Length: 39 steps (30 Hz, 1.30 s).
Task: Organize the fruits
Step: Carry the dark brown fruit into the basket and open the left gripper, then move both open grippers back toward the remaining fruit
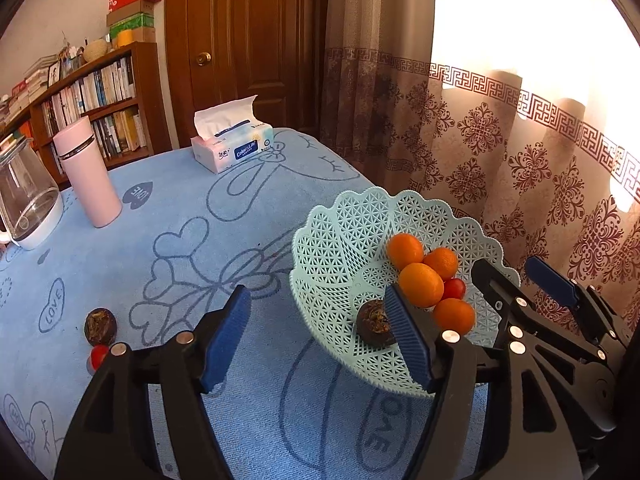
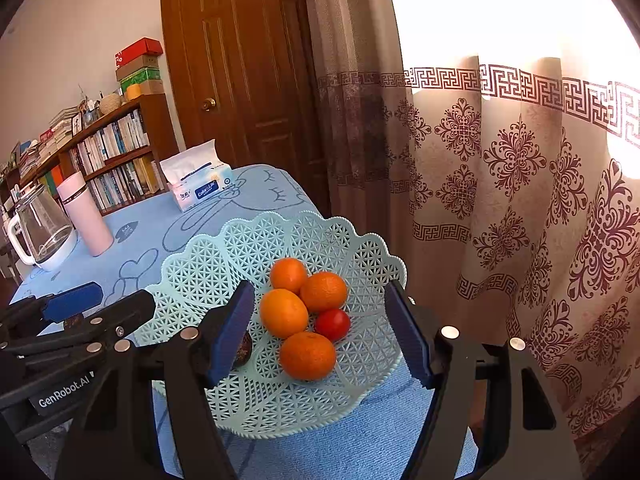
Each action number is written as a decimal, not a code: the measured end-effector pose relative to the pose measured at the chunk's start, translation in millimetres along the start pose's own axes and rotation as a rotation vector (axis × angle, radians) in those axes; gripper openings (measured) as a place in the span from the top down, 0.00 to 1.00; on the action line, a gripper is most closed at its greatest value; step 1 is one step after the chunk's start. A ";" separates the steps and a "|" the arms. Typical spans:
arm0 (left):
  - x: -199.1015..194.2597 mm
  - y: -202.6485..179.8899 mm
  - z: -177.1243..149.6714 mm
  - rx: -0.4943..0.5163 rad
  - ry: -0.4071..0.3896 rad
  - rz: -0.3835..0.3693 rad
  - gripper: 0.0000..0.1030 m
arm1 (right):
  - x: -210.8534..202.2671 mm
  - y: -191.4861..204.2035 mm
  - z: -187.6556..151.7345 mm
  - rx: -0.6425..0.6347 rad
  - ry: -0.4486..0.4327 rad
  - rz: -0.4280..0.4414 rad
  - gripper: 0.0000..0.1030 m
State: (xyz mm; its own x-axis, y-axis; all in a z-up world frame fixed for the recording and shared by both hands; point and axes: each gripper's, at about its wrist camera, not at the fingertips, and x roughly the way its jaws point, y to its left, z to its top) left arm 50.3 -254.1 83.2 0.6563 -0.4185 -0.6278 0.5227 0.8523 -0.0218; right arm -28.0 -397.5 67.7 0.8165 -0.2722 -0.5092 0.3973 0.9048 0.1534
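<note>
Pale green plastic lattice forms the fruit basket (image 1: 344, 240) at the right of the left wrist view, standing on the blue towel-covered surface (image 1: 180, 208); four oranges (image 1: 421, 285) and a red cherry tomato (image 1: 454, 288) lie clustered in it, with a dark brown passion fruit (image 1: 374, 322) lying apart from them near the basket's near wall; the left hand-held gripper (image 1: 316, 340) is spread wide, its right pad over the basket just beside the passion fruit, nothing pinched between the pads; a second passion fruit (image 1: 100, 324) and another cherry tomato (image 1: 98, 356) lie on the surface at the left, well apart from the basket; farther back stand a pink flask (image 1: 88, 172), a glass kettle (image 1: 28, 200) and a tissue pack (image 1: 232, 144); the right hand-held gripper (image 1: 520, 284) shows at the right edge beyond the basket.

From the right wrist view, the right hand-held gripper (image 2: 320, 332) hangs over the basket (image 2: 224, 256) with its pads spread on either side of the fruit pile, touching none of it; the oranges (image 2: 284, 312) and tomato (image 2: 333, 324) lie between the pads, and the passion fruit (image 2: 243, 352) is partly hidden behind the left pad; the left hand-held gripper (image 2: 104, 300) reaches in from the left edge, jaws apart; a bookshelf (image 2: 116, 148), a wooden door (image 2: 248, 60) and a patterned curtain (image 2: 500, 168) fill the background.
</note>
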 end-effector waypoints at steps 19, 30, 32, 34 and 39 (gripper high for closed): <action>-7.5 27.1 -14.6 -0.053 0.034 0.093 0.16 | -6.7 -1.4 0.8 0.011 -0.029 0.011 0.24; -13.1 55.2 -23.8 -0.099 0.042 0.141 0.16 | -21.2 14.7 -0.9 -0.009 -0.067 0.101 0.24; -14.2 62.2 -25.0 -0.112 0.042 0.154 0.16 | -23.3 18.2 -2.0 -0.013 -0.066 0.115 0.23; -15.9 69.8 -26.6 -0.127 0.041 0.167 0.16 | -24.8 22.5 -3.0 -0.021 -0.063 0.132 0.23; -21.5 90.9 -30.2 -0.160 0.037 0.201 0.16 | -30.9 37.3 -8.2 -0.051 -0.059 0.175 0.18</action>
State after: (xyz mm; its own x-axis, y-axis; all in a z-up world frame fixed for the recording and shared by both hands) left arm 67.3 -158.1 71.3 0.7164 -0.2264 -0.6599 0.2889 0.9572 -0.0147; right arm -41.9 -352.6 82.2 0.8951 -0.1271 -0.4275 0.2267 0.9551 0.1907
